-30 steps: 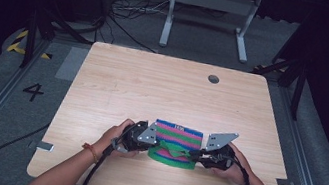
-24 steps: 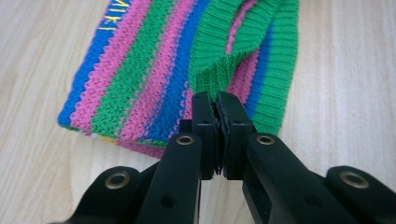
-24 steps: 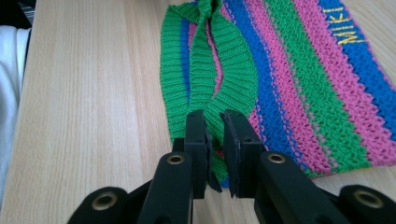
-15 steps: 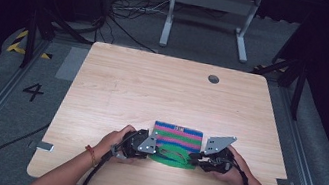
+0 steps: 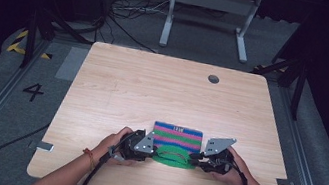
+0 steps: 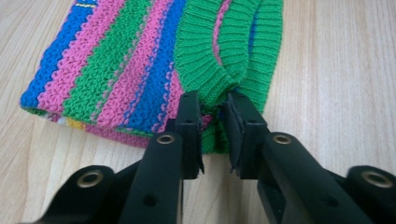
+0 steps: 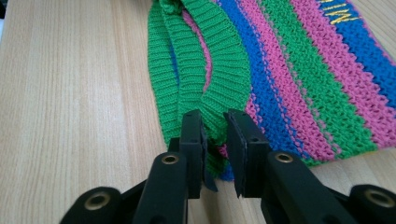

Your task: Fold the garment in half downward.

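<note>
Here one striped knit hat [image 5: 177, 136] in blue, pink and green lies on the wooden counter [image 5: 152, 90], between two hand-held grippers. The left hand-held gripper [image 6: 214, 109] pinches its green ribbed cuff [image 6: 205, 56] at one side; the right hand-held gripper [image 7: 214, 122] pinches the other. Yellow stitched lettering [image 7: 340, 11] is too cropped to read.

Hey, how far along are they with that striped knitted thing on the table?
Done: the striped knit piece lies flat on the table. In hand: the left gripper and right gripper each pinch an end of its green ribbed band. Left: whatever fold or stretch follows; nothing shows which.
</note>
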Demonstrator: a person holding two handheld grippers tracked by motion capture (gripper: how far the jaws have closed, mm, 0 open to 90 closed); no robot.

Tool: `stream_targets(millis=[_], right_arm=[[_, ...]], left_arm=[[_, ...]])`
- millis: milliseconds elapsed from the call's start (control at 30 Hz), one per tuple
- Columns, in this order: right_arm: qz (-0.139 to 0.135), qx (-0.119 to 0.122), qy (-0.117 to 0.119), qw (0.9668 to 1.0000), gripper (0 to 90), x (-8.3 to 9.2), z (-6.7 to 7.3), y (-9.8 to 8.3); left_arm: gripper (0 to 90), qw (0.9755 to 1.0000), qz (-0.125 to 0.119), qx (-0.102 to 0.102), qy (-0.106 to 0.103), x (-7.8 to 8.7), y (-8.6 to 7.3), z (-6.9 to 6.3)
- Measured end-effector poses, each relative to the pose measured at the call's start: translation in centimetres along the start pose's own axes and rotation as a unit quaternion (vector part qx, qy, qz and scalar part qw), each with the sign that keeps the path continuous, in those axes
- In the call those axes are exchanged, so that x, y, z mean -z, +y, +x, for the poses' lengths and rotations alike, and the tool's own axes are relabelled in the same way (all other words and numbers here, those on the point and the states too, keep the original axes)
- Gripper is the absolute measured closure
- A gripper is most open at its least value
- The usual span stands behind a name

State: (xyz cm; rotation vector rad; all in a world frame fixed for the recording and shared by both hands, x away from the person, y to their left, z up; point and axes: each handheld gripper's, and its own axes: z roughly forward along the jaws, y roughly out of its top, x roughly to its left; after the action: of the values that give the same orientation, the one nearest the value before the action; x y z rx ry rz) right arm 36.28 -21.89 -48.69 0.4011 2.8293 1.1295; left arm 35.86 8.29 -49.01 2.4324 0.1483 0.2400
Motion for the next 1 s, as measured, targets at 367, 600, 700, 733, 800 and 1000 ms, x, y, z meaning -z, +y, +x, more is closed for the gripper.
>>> stream_targets(millis=[367,600,700,733,800,1000], right_arm=[[-0.002,-0.012,-0.024,0.9996,79.5,-0.2,-1.4,0.0],[0.002,-0.013,-0.037,0.9992,79.4,-0.3,-1.6,0.2],[0.003,-0.011,-0.038,0.9992,79.4,-0.3,-1.6,0.2],[0.003,-0.011,-0.039,0.9992,79.3,-0.3,-1.5,0.2],[0.004,-0.012,-0.039,0.9992,78.9,-0.3,-1.6,0.3],[0.003,-0.008,-0.042,0.9991,76.9,0.2,-1.3,0.6]], left_arm=[[79.2,0.9995,0.011,0.001,0.028,-0.7,0.6,0.8],[79.6,0.9996,0.007,0.02,0.021,-0.7,0.5,1.1],[80.0,0.9995,0.009,0.021,0.021,-0.7,0.6,1.1],[80.0,0.9995,0.012,0.021,0.021,-0.7,0.7,1.2],[79.8,0.9994,0.015,0.021,0.024,-0.7,0.8,1.1],[74.5,0.9994,0.013,0.025,0.021,-0.1,1.0,1.1]])
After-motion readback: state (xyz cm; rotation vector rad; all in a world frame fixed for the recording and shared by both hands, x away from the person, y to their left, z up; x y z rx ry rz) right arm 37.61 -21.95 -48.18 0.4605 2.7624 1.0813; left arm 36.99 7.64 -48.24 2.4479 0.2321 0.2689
